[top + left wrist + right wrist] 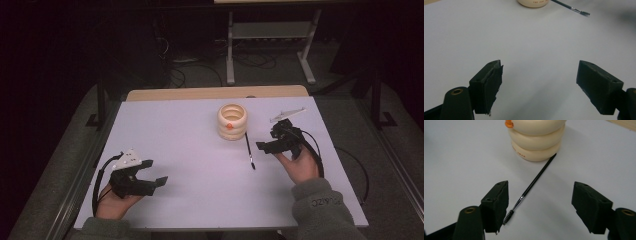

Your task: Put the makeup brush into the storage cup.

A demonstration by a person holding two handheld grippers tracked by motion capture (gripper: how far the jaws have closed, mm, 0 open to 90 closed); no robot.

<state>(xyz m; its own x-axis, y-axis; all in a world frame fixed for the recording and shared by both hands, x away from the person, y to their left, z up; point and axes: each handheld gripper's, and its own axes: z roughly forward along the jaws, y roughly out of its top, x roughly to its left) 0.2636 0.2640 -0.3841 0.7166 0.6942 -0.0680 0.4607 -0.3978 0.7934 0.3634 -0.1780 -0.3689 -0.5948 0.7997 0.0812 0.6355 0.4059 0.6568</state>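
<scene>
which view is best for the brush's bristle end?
Right gripper view: the brush lies whole between the open jaws, bristle tip beside one jaw, its other end by the cream ringed holder. High view gives it as a thin dark line with no bristle detail. Left gripper view catches it far off at the top edge.

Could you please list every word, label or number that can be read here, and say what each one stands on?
Small reddish print on the lowest ring of the cream ringed holder: too blurred to read.
Light print on the grey sleeve cuff: upside down in the high view and too small to read with certainty.
The brush, the fingers and the table: no text.
</scene>
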